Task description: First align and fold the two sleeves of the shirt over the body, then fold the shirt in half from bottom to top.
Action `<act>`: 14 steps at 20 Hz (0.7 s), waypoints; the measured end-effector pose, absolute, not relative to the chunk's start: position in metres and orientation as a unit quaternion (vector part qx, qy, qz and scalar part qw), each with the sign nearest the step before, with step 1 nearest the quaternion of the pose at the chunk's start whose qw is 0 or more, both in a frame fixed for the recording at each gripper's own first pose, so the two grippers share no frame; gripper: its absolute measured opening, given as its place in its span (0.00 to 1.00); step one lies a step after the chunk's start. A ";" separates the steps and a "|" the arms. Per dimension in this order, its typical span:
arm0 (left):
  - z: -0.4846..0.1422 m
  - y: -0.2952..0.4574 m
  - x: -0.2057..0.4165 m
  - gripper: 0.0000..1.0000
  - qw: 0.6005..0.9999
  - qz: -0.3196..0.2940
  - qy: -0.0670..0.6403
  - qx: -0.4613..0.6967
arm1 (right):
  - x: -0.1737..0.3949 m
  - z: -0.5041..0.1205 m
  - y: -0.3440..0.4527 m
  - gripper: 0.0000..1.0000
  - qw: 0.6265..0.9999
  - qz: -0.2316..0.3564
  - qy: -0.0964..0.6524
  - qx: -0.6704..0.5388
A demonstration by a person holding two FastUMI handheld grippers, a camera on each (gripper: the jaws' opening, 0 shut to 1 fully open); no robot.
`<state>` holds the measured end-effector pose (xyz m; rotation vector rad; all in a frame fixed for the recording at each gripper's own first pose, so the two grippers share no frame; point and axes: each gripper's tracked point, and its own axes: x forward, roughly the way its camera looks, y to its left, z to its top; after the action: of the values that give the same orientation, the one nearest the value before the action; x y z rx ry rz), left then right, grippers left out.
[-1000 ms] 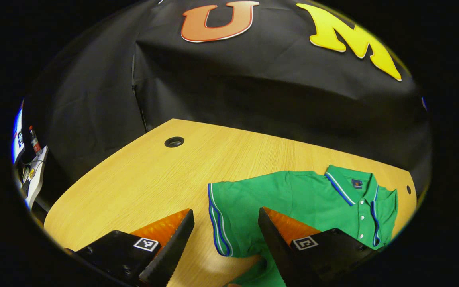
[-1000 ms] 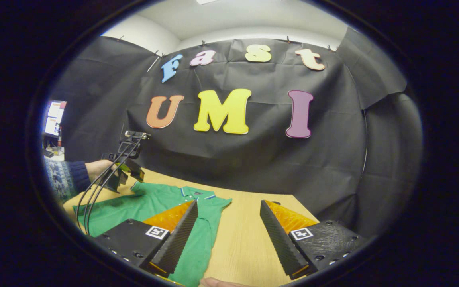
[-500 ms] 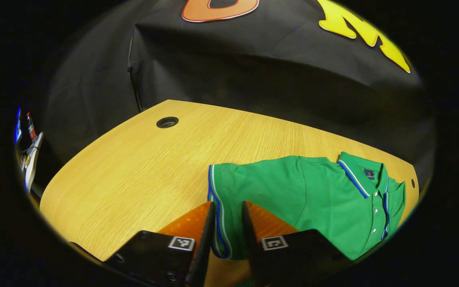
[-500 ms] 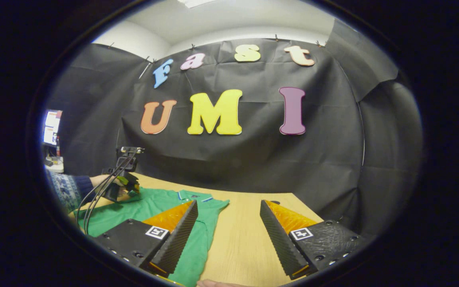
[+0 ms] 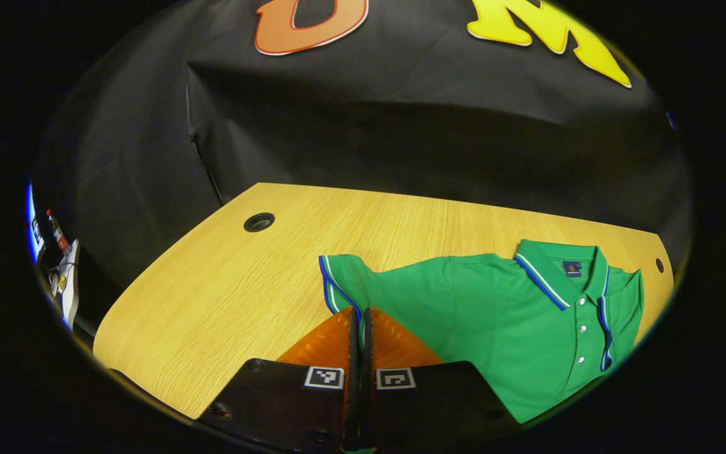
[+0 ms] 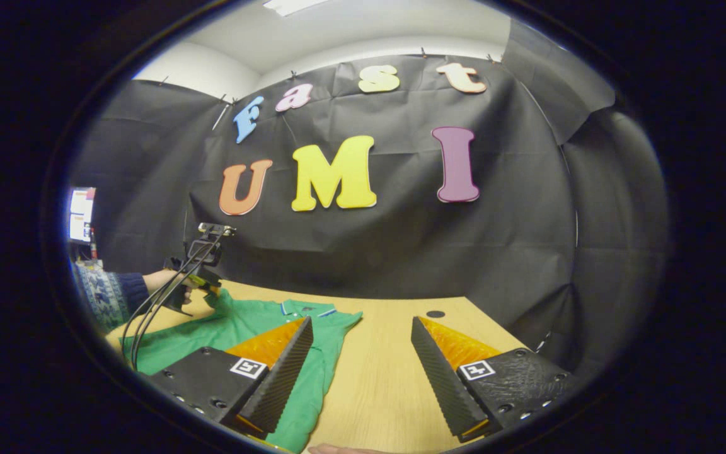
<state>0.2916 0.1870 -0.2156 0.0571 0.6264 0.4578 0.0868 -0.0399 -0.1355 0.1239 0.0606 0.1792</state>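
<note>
Two grippers: left gripper [image 5: 358,315] clamps the sleeve [image 5: 338,284] — pinch hidden; right gripper [image 6: 361,328] agape.

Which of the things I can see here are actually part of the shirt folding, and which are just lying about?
Part of the job:
- green polo shirt
- its sleeve, pinched in the left gripper
- right gripper, jaws open
- wooden table

Just lying about:
- clutter on the side desk
- cable hole in the table

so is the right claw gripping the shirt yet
No, the right claw hangs open over the table, beside the green shirt.
</note>
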 end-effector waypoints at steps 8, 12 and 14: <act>-0.218 0.107 0.316 0.07 0.930 0.175 0.313 0.079 | 0.088 -0.130 -0.047 0.94 0.994 0.086 0.030 0.066; -0.226 0.063 0.322 0.11 0.939 0.131 0.311 0.065 | 0.086 -0.132 -0.044 0.95 0.995 0.080 0.038 0.051; -0.218 0.062 0.321 0.20 0.944 0.142 0.296 0.045 | 0.085 -0.130 -0.038 0.95 0.995 0.083 0.040 0.045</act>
<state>0.3210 0.0619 -0.2183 0.0926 0.6024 0.2900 0.0849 -0.0382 -0.1299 0.0911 0.0803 0.1673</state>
